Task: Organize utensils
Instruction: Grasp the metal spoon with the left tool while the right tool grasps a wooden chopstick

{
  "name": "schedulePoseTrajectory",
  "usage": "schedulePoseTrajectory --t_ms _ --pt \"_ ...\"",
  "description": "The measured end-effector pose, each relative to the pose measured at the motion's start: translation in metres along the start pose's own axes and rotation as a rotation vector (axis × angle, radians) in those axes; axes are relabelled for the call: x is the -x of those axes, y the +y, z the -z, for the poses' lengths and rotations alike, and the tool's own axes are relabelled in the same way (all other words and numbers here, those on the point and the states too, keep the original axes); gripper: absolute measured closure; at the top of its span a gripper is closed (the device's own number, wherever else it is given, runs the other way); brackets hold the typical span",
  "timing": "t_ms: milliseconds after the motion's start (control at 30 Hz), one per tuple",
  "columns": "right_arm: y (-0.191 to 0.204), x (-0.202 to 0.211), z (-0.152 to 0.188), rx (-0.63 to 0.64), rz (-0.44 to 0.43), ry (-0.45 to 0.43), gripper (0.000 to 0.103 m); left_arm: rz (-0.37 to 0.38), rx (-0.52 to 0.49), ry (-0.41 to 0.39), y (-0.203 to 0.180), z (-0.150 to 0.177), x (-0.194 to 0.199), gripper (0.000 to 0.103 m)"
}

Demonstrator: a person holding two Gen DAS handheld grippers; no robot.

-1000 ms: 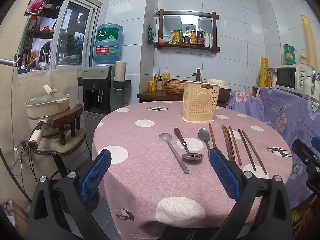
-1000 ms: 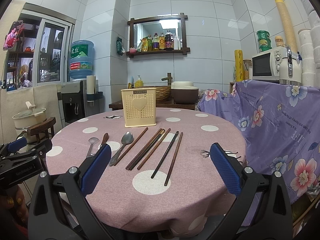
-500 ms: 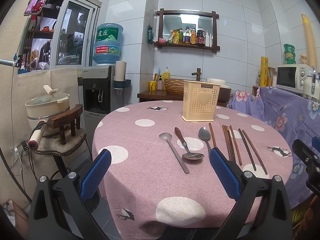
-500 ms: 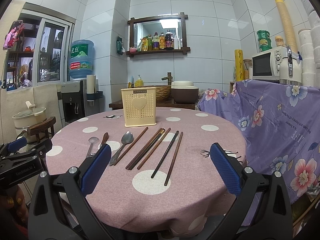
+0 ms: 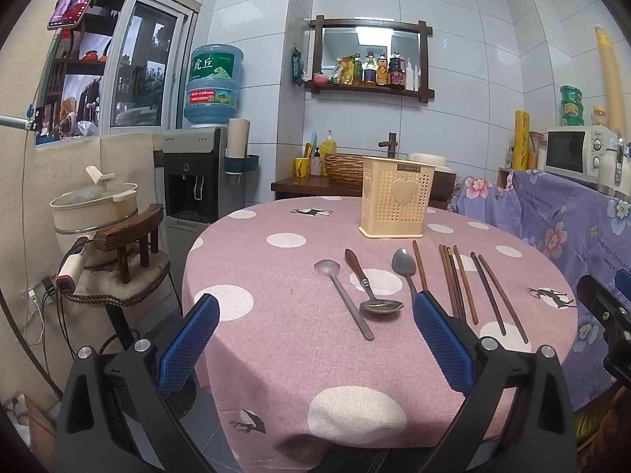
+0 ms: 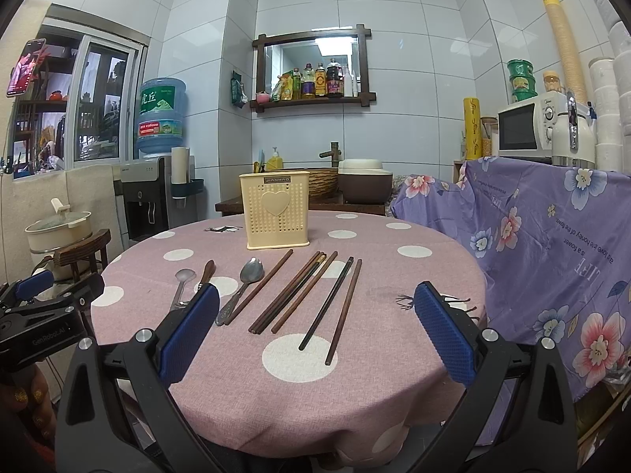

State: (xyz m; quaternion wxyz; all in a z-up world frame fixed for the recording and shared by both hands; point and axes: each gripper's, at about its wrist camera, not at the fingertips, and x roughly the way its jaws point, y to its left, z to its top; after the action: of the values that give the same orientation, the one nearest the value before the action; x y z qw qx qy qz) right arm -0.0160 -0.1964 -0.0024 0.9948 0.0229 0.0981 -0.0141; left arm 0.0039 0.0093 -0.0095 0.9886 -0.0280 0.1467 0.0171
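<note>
A cream perforated utensil holder (image 5: 397,202) (image 6: 277,210) with a heart stands upright at the far side of the round pink dotted table (image 5: 284,331) (image 6: 414,272). In front of it lie three spoons: a plain steel one (image 5: 344,292), a wooden-handled one (image 5: 368,283) and another steel one (image 5: 405,270) (image 6: 241,289). Several brown and dark chopsticks (image 5: 473,287) (image 6: 303,291) lie to their right. My left gripper (image 5: 315,339) and right gripper (image 6: 315,331) are both open and empty, held at the near table edge.
A purple floral cloth (image 6: 552,236) covers furniture on the right, with a microwave (image 6: 528,126) on it. A water dispenser (image 5: 197,181) and a stool with a pot (image 5: 94,213) stand to the left. A counter with a basket (image 5: 343,163) is behind the table.
</note>
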Motion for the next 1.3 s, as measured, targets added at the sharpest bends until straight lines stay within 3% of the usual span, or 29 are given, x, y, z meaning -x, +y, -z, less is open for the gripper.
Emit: schedulePoseTrajectory --t_ms 233,500,767,1100,1300 --pt "0.0 0.0 0.001 0.001 -0.001 0.003 0.005 -0.001 0.002 0.001 0.0 -0.001 0.0 0.005" --pt "0.004 -0.003 0.002 0.009 0.003 0.016 0.005 0.014 0.035 0.053 0.013 0.013 -0.007 0.005" --pt "-0.018 -0.04 0.003 -0.046 0.026 0.168 0.005 0.009 -0.003 0.198 0.017 0.003 -0.038 0.005" --pt "-0.052 -0.136 -0.01 -0.042 0.052 0.383 0.005 0.047 0.018 0.456 0.029 -0.027 -0.132 0.008" --pt "-0.058 -0.164 -0.018 -0.053 0.067 0.417 0.005 0.067 -0.005 0.515 0.012 -0.037 -0.163 0.02"
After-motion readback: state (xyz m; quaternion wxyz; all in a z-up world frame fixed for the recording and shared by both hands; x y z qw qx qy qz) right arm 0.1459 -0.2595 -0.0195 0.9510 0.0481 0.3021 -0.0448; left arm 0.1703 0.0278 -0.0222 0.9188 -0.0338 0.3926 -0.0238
